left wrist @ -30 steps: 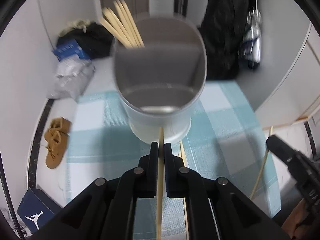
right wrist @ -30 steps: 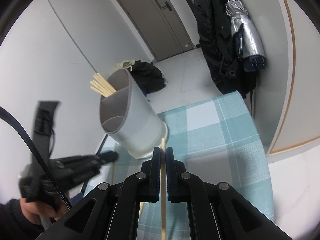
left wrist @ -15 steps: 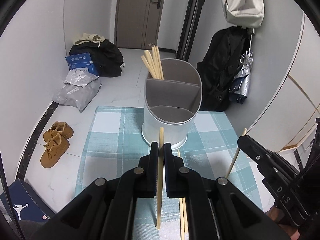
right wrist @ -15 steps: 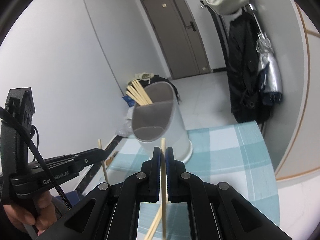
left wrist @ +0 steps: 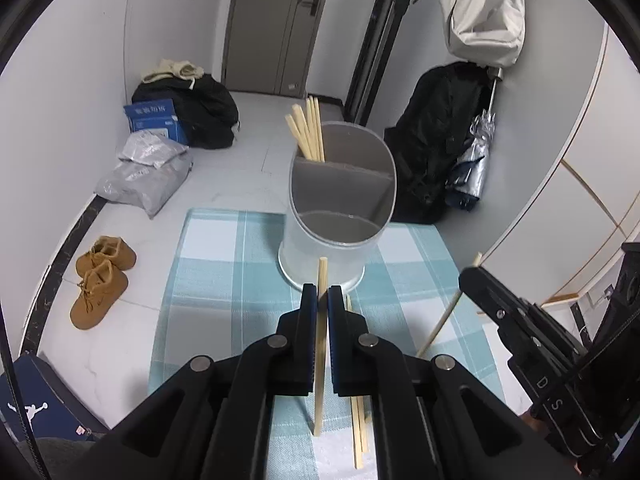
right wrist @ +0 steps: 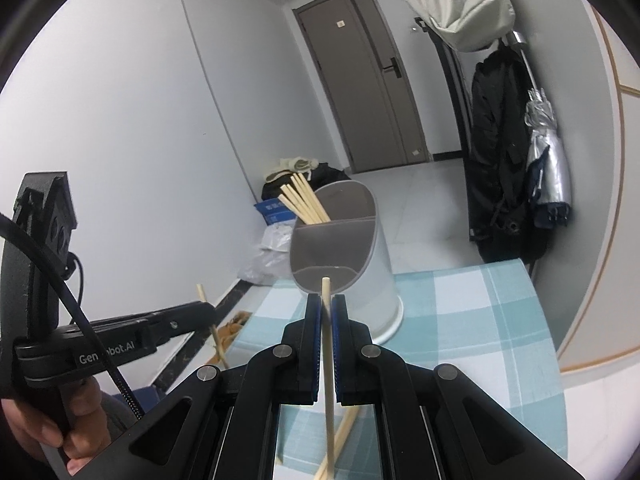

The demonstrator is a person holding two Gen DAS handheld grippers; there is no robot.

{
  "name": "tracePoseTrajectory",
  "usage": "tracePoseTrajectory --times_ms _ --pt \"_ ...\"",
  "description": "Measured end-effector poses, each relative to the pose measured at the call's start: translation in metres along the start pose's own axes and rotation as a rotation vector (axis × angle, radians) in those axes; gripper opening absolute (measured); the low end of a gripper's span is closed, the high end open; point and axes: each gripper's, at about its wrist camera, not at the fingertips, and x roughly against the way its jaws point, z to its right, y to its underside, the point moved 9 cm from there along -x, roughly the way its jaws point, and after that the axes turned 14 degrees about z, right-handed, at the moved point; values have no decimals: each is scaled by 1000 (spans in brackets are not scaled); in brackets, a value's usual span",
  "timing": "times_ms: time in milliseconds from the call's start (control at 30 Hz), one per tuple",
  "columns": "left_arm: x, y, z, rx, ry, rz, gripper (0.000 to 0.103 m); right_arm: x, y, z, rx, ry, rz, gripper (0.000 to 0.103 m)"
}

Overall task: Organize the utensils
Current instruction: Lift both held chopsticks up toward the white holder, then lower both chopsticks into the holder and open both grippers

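A white oval utensil holder [left wrist: 340,216] with grey divided insides stands on the blue checked cloth [left wrist: 212,276]; several wooden chopsticks [left wrist: 308,132] stand in its far left compartment. It also shows in the right wrist view [right wrist: 344,256]. My left gripper [left wrist: 322,294] is shut on a chopstick [left wrist: 321,344], held upright just in front of the holder. My right gripper [right wrist: 327,304] is shut on another chopstick [right wrist: 328,364], also short of the holder. Two or three loose chopsticks [left wrist: 358,420] lie on the cloth under the left gripper.
The right gripper's body [left wrist: 532,332] sits at the right of the left wrist view; the left one [right wrist: 120,340] at the left of the right wrist view. Bags [left wrist: 188,108], brown shoes [left wrist: 100,276], a hanging coat and umbrella [right wrist: 516,160] surround the table.
Both grippers have pulled back and up from the holder, each still holding its chopstick. The holder now looks smaller and farther away.
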Motion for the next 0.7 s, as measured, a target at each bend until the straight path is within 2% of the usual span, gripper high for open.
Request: tracePoseTrajectory --times_ms 367,700 --pt "-9 2 0 -24 3 -40 2 -13 7 13 -33 7 -23 4" --pt "-15 -19 28 -17 72 -66 2 -15 -21 20 -33 4 10 4"
